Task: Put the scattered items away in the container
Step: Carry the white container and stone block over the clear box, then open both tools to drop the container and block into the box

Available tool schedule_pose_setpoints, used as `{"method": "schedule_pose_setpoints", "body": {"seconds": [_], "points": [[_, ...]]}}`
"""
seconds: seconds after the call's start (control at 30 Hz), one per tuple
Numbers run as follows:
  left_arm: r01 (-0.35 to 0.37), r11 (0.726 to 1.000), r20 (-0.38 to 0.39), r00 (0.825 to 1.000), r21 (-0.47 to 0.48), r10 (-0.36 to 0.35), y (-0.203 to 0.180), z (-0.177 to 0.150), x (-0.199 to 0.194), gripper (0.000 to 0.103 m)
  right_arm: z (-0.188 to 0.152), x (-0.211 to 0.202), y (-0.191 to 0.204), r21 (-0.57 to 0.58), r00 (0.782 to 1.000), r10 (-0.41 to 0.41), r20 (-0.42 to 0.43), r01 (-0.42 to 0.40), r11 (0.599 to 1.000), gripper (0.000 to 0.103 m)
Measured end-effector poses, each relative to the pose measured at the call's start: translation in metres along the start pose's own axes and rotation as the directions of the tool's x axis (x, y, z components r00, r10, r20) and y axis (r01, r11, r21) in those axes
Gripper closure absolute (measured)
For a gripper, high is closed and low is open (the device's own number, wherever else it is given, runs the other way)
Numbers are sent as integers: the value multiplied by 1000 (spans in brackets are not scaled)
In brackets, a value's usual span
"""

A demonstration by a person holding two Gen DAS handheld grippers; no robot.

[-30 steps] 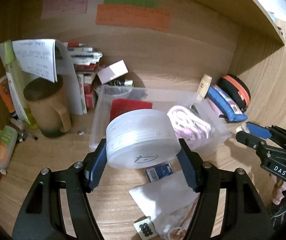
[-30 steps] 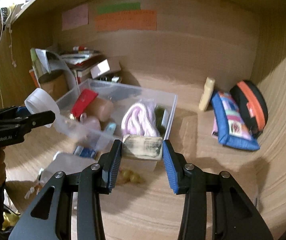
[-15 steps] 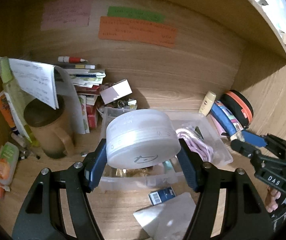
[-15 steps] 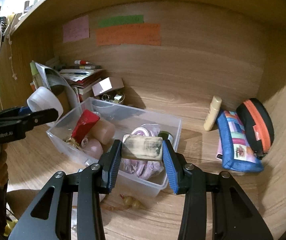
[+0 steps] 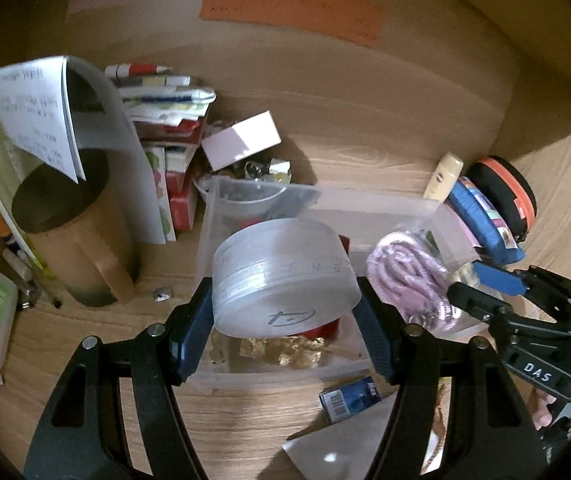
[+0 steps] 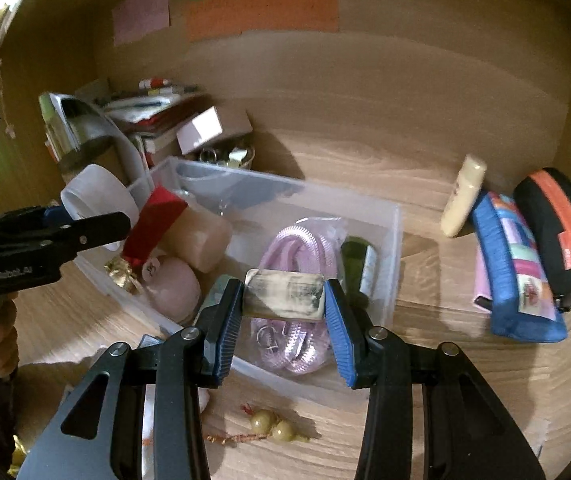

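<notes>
My left gripper (image 5: 283, 312) is shut on a frosted round jar (image 5: 281, 276), held over the left half of the clear plastic container (image 5: 365, 204). My right gripper (image 6: 284, 292) is shut on a small smudged rectangular block (image 6: 283, 294), above the container's (image 6: 393, 248) right half. Inside the container lie a pink coiled cord (image 6: 297, 248), a red packet (image 6: 153, 224), a tan cylinder (image 6: 201, 242) and gold wrappers (image 5: 285, 350). In the right wrist view the left gripper (image 6: 85, 232) carries the jar (image 6: 93, 196) at the container's left end.
A brown mug (image 5: 69, 248) and stacked books (image 5: 165, 120) stand at the left. A blue pouch (image 6: 517, 268), an orange-and-black case (image 6: 557, 232) and a cream tube (image 6: 463, 196) lie at the right. Yellow beads (image 6: 273, 426), a blue barcode box (image 5: 349, 398) and white paper (image 5: 337, 452) lie in front.
Both grippers moved forward toward the back wall and a little down, each keeping its object. The container now lies directly under them instead of ahead.
</notes>
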State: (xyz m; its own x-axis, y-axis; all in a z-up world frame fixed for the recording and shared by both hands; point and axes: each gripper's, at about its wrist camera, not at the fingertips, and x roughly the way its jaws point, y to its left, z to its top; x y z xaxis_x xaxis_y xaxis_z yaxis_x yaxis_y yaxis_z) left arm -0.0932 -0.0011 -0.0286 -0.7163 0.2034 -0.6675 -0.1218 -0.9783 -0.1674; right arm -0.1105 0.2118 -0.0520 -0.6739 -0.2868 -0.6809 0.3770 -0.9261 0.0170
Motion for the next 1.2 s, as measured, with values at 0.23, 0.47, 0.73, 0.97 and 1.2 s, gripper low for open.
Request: {"method": "schedule_pose_setpoints", "body": {"seconds": [0.23,0.47,0.73,0.97,1.2], "points": [[-4,1000,-15,1000,22,5,-1,-3,8,36,-3,13,-3,12,1000,0,-28,0,1000,65],[5,1000,-12,1000,29,-5,0,-3,6,33,-4,18,-1,16,999,5,-37,-5,1000,65],[0,1000,9,1000,20,0,-1,-2,-2,33,-4,16,2,-5,999,-40,-21,39,999,50],[-17,999,75,997,34,14,-5,-7,-26,33,-4,4,5,-19,999,-46,5,46,999,43],[-31,998,87,996,56,26,-8,-22,-44,26,-10,-11,9,-29,998,-60,31,61,998,40]]}}
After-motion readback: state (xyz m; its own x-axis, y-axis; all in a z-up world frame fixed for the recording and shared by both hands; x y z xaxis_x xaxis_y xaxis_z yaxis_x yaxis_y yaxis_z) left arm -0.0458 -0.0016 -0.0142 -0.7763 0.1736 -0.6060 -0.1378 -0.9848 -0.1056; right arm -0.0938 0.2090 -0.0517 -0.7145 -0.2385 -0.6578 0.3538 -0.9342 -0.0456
